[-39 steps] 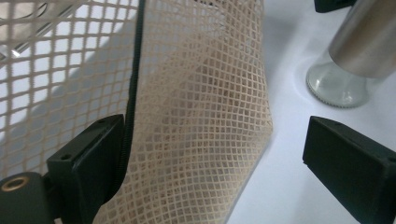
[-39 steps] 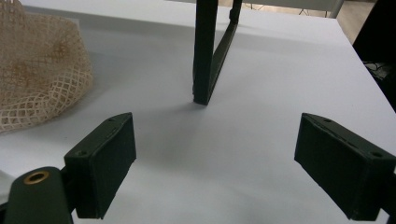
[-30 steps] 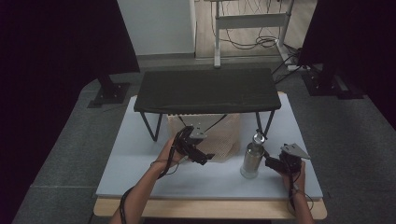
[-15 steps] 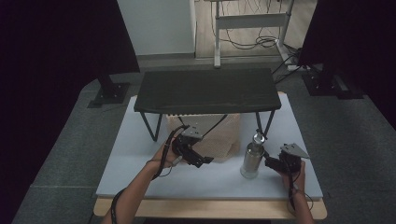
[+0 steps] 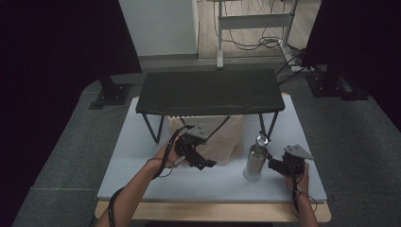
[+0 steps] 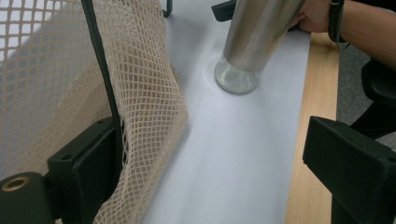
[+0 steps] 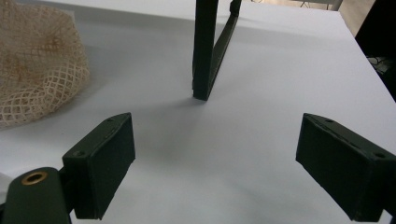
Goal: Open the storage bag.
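A beige mesh bag [image 5: 215, 137] lies on the white table [image 5: 142, 161], partly under the black stand [image 5: 208, 92]. My left gripper [image 5: 201, 161] is at the bag's front edge. In the left gripper view the left gripper [image 6: 215, 154] is open wide, and the mesh bag [image 6: 135, 93] drapes against its left jaw with a black cable [image 6: 105, 79] running across the net. A steel bottle [image 5: 255, 161] stands upright to the right. My right gripper [image 5: 275, 164] is just right of the bottle. In the right gripper view the right gripper [image 7: 233, 154] is open and holds nothing.
The stand's leg [image 7: 205, 56] rises ahead of the right gripper, and the mesh bag [image 7: 37, 70] lies to its left. The table's wooden front edge [image 6: 317, 93] runs close behind the bottle [image 6: 257, 37]. A hand [image 6: 317, 14] shows beside the bottle.
My left gripper has slid a little toward the table's front along the bag's edge. The right gripper and the bottle have not moved.
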The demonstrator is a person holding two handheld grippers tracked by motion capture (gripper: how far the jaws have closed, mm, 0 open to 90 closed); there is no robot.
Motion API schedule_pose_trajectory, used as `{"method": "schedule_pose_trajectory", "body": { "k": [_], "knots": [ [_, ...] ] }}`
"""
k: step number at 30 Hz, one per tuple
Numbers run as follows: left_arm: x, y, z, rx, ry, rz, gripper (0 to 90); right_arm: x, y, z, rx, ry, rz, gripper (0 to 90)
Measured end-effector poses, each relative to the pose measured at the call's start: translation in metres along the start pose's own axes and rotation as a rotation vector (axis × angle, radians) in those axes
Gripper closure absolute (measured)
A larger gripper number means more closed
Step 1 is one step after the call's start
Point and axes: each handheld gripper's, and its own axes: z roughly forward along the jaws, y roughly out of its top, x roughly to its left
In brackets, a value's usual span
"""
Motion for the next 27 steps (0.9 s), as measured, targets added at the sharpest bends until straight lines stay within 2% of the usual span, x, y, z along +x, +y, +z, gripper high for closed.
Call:
{"method": "schedule_pose_trajectory", "body": {
  "k": [5, 19, 27],
  "knots": [
    [0.0, 0.002, -0.001, 0.014, -0.008, 0.009, 6.8, 0.0, 0.0, 0.001, 0.006, -0.001, 0.007, 11.1],
    [-0.01, 0.005, -0.003, 0.044, 0.031, 0.032, 6.6, 0.001, 0.0, 0.0, -0.001, -0.007, -0.007, 11.0],
    [-0.011, 0.004, -0.002, 0.044, 0.047, 0.026, 6.7, 0.001, 0.0, 0.0, -0.005, -0.008, -0.011, 11.0]
  ]
}}
